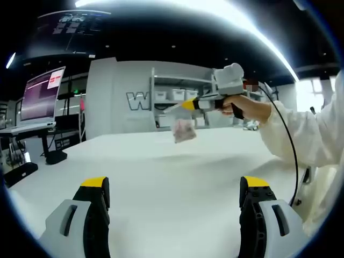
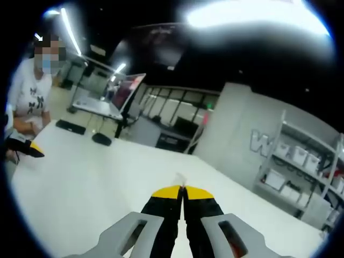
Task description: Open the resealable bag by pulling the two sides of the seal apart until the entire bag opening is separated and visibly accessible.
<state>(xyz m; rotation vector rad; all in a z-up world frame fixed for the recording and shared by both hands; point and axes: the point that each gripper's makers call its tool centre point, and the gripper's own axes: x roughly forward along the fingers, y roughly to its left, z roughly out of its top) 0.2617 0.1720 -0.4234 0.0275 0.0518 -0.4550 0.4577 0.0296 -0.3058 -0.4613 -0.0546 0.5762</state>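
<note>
One broad white bench (image 1: 161,172) spreads below both views, a shelving rack of white bins (image 1: 174,97) at its far side. Right tool (image 1: 180,106), held aloft at far right, has its yellow-tipped jaws pinched together on the top edge of the small clear resealable bag (image 1: 184,130), which dangles over the bench. Left tool (image 1: 174,196) is wide apart, empty. Judging by this, the seal looks unopened; next, the left tool must grip the opposite lip.

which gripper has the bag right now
The right gripper, jaws shut on the bag and holding it above the table; the left gripper is open.
</note>
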